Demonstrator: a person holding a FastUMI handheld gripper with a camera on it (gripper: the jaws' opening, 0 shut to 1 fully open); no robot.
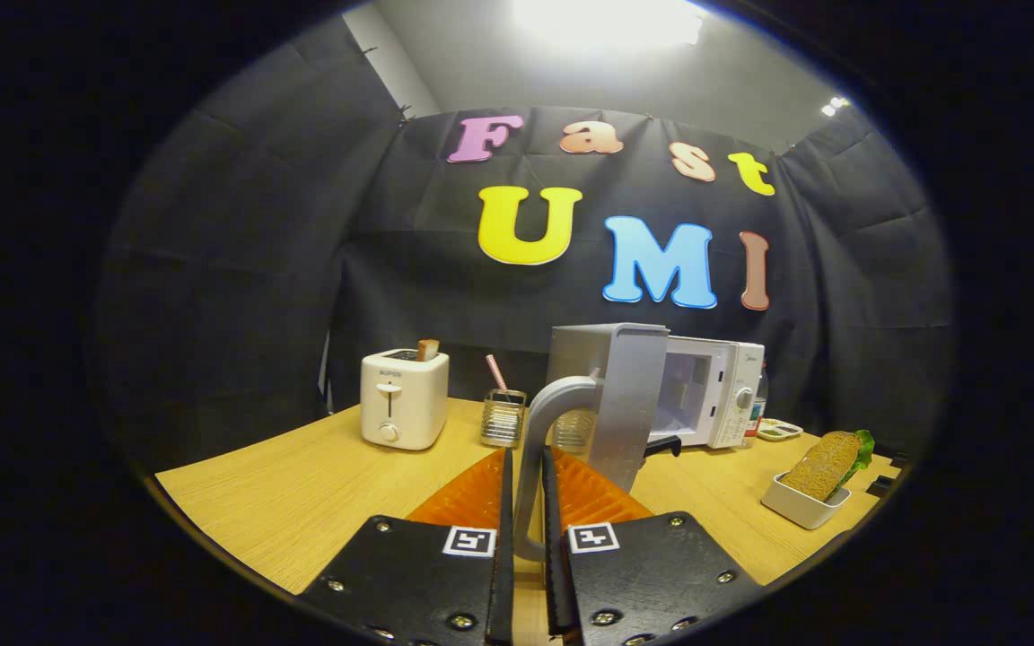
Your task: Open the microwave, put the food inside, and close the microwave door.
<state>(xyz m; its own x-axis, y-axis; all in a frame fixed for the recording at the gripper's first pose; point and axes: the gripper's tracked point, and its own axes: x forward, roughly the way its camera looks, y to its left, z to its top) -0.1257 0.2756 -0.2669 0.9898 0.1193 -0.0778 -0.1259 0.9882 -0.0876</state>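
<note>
The swung-open grey microwave door [620, 395] hides the left part of the white microwave's [714, 390] cavity and most of a clear glass [573, 429] behind its curved handle [542, 449]; the handle's lower end vanishes between the gripper's [526, 475] orange ribbed fingers [468, 498]; small items [779, 429] right of the microwave stay too tiny to identify.

White microwave [714, 390], door [616, 395] swung open, grey handle [542, 449] between the jaws; sandwich [827, 464] in white dish [800, 507] ahead-right.
</note>
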